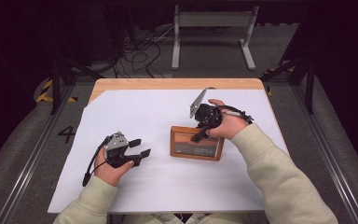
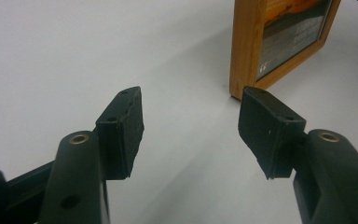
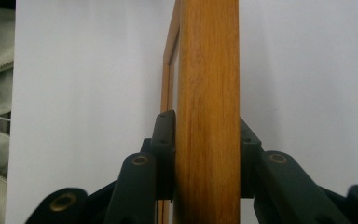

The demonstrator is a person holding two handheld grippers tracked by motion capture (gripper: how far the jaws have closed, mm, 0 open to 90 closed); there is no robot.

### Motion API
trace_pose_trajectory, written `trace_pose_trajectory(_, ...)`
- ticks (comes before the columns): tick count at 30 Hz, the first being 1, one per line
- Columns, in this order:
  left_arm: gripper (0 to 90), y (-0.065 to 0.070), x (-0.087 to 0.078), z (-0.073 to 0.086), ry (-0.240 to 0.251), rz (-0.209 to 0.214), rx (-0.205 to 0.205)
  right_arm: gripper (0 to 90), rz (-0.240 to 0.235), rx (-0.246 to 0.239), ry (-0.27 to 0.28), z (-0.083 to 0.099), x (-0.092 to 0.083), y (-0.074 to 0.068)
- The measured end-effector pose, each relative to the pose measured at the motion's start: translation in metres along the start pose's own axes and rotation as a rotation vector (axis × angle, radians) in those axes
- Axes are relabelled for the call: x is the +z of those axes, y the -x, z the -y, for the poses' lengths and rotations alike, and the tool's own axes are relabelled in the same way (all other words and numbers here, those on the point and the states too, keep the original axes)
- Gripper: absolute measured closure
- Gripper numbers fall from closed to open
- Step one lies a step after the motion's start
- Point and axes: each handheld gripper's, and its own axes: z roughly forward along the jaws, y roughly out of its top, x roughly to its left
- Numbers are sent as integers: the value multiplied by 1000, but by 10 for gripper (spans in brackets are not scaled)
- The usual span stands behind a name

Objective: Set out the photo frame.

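Note:
A wooden picture frame [image 1: 196, 144] with a dark picture in it stands leaning on the white sheet, right of the middle. My right gripper [image 1: 200, 135] comes down on its top edge and is shut on it. In the right gripper view the pads press both sides of the picture frame [image 3: 207, 70], with the right gripper [image 3: 207, 140] astride the wood. My left gripper [image 1: 142, 147] rests low on the sheet to the left, open and holding nothing. In the left gripper view, the left gripper [image 2: 191, 126] points toward the frame's corner [image 2: 242, 70], a short way off.
A white sheet [image 1: 168, 186] covers most of the wooden table [image 1: 168, 84]. Behind the table stand a white-legged stand [image 1: 212, 28] and loose cables [image 1: 140, 51] on the floor. Sleeved forearms come in from the bottom edge.

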Motion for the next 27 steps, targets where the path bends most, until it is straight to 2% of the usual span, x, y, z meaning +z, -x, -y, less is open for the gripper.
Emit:
trace_pose_trajectory(1,407,0,0,0,0,1,4,677,1,10,8,1,0,1)
trace_pose_trajectory(2,407,0,0,0,0,3,2,646,25,24,15,1,-1,1)
trace_pose_trajectory(4,407,0,0,0,0,3,2,518,55,48,32,3,-3,3)
trace_pose_trajectory(8,407,0,0,0,-1,4,3,385,94,114,95,8,-9,3)
trace_pose_trajectory(10,407,-1,0,0,0,4,4,365,103,126,109,9,-12,2)
trace_pose_trajectory(11,407,0,0,0,0,3,3,310,136,150,134,13,-18,1)
trace_pose_trajectory(13,406,-1,0,0,1,1,7,309,179,174,161,18,-27,-2)
trace_pose_trajectory(18,396,2,-3,-1,2,3,7,297,261,223,315,46,-51,-20)
trace_pose_trajectory(19,392,2,-3,-1,2,3,7,297,261,223,315,46,-51,-20)
trace_pose_trajectory(20,392,3,-3,-1,1,10,5,297,274,229,339,52,-54,-24)
trace_pose_trajectory(22,385,6,-4,-2,1,13,6,298,314,255,413,76,-62,-38)
trace_pose_trajectory(24,376,9,-6,-1,-2,19,18,296,336,271,453,92,-65,-49)
trace_pose_trajectory(27,360,9,-10,1,-2,21,15,289,380,331,518,131,-63,-68)
